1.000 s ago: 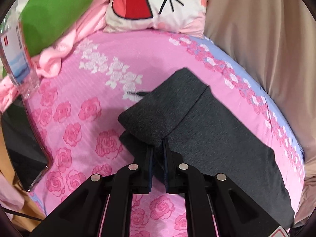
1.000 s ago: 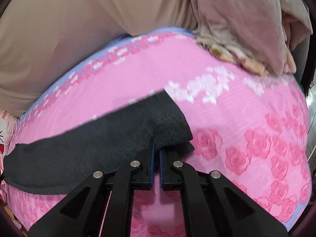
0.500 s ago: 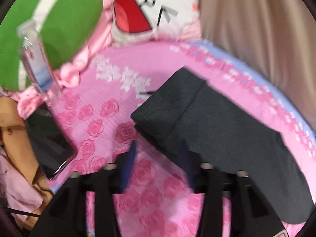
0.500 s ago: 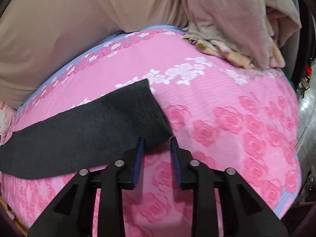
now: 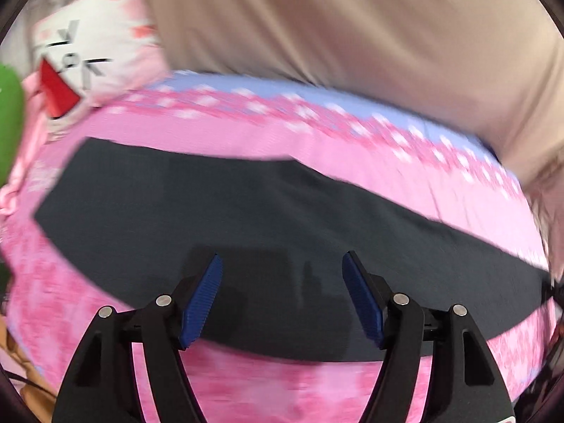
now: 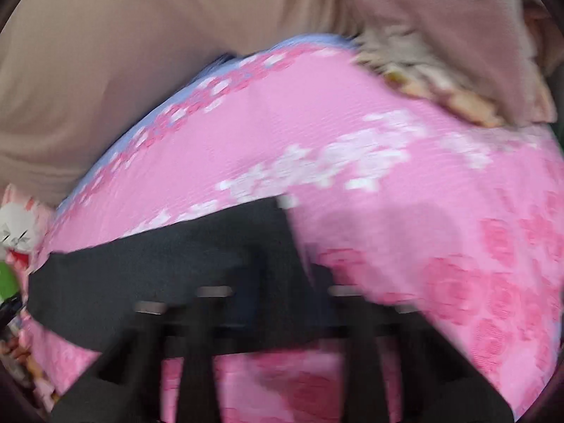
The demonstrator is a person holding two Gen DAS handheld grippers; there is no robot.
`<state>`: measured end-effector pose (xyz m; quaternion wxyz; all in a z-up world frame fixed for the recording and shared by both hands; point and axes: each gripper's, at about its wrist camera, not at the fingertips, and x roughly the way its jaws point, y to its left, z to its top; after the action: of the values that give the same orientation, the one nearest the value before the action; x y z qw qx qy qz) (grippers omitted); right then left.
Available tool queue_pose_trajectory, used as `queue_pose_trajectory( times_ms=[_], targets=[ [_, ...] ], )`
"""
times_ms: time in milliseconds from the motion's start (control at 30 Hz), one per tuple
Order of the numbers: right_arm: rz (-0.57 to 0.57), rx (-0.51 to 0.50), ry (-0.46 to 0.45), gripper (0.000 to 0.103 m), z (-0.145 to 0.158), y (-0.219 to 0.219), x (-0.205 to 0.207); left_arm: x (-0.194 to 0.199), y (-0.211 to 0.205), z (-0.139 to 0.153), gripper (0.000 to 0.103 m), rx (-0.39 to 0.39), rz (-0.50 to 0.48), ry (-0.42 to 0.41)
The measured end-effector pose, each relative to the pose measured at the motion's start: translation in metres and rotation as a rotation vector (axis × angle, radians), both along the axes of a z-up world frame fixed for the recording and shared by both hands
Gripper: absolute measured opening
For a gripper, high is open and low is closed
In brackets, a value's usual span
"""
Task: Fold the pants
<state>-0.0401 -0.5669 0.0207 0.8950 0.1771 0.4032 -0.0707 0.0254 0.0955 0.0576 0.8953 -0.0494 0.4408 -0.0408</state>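
The dark grey pants (image 5: 246, 218) lie flat as one long folded strip across the pink floral bedsheet (image 5: 268, 387). My left gripper (image 5: 282, 292) is open and empty, hovering over the near edge of the strip around its middle. In the right wrist view the pants (image 6: 158, 282) reach from the left to their leg end near the centre. My right gripper (image 6: 268, 310) is heavily blurred over that leg end; its jaws look spread and hold nothing.
A white cartoon pillow (image 5: 88, 53) and a green cushion (image 5: 8, 120) lie at the left end of the bed. A beige curtain (image 5: 352, 28) hangs behind the bed. A pile of pale bedding (image 6: 440, 53) sits at the far right.
Both grippers have let go of the pants and opened. The left gripper has swung right along the strip to its middle. The right gripper has shifted over the leg end.
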Motion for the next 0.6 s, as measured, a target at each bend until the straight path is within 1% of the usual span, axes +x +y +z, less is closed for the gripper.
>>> queue_pose_trajectory(
  times_ms=[33, 67, 100, 133, 167, 200, 233, 267, 300, 333, 367, 433, 500, 533, 567, 600],
  targets=[
    [0.024, -0.072, -0.056, 0.007, 0.017, 0.011, -0.006, 0.003, -0.012, -0.004, 0.068, 0.002, -0.01, 0.012],
    [0.052, -0.162, -0.168, 0.007, 0.044, 0.026, -0.023, 0.004, -0.019, -0.007, 0.068, 0.005, -0.02, 0.017],
    [0.069, -0.293, -0.284, 0.005, 0.069, 0.042, -0.046, 0.007, -0.03, -0.01, 0.068, 0.01, -0.029, 0.017],
    [0.075, -0.364, -0.314, 0.005, 0.074, 0.048, -0.056, 0.007, -0.038, -0.014, 0.068, 0.016, -0.033, 0.013],
    [0.078, -0.399, -0.284, 0.005, 0.067, 0.045, -0.057, 0.008, -0.044, -0.019, 0.068, 0.029, -0.041, 0.015],
    [0.077, -0.407, -0.137, 0.005, 0.038, 0.03, -0.046, 0.01, -0.053, -0.024, 0.068, 0.046, -0.052, 0.023],
    [0.061, -0.408, -0.04, 0.006, 0.016, 0.019, -0.039, 0.011, -0.06, -0.027, 0.068, 0.053, -0.064, 0.03],
    [0.022, -0.407, 0.081, 0.006, -0.014, 0.006, -0.038, 0.014, -0.065, -0.031, 0.068, 0.058, -0.074, 0.041],
    [0.007, -0.397, 0.109, 0.006, -0.022, 0.001, -0.04, 0.013, -0.068, -0.033, 0.068, 0.058, -0.077, 0.047],
    [-0.009, -0.368, 0.104, 0.009, -0.026, -0.004, -0.048, 0.014, -0.07, -0.035, 0.068, 0.056, -0.079, 0.051],
    [-0.031, -0.321, 0.062, 0.012, -0.023, -0.01, -0.059, 0.016, -0.071, -0.036, 0.068, 0.055, -0.078, 0.057],
    [-0.065, -0.247, 0.0, 0.036, -0.014, -0.019, -0.074, 0.017, -0.072, -0.039, 0.068, 0.052, -0.073, 0.062],
    [-0.063, -0.186, -0.037, 0.037, -0.006, -0.024, -0.071, 0.02, -0.073, -0.043, 0.068, 0.048, -0.068, 0.073],
    [-0.057, -0.154, -0.046, 0.043, -0.001, -0.025, -0.065, 0.021, -0.075, -0.044, 0.068, 0.044, -0.067, 0.077],
    [-0.043, -0.101, -0.049, 0.05, 0.0, -0.029, -0.055, 0.021, -0.076, -0.045, 0.068, 0.043, -0.067, 0.08],
    [-0.029, -0.059, -0.041, 0.069, -0.001, -0.03, -0.041, 0.022, -0.077, -0.048, 0.068, 0.041, -0.063, 0.087]
  ],
)
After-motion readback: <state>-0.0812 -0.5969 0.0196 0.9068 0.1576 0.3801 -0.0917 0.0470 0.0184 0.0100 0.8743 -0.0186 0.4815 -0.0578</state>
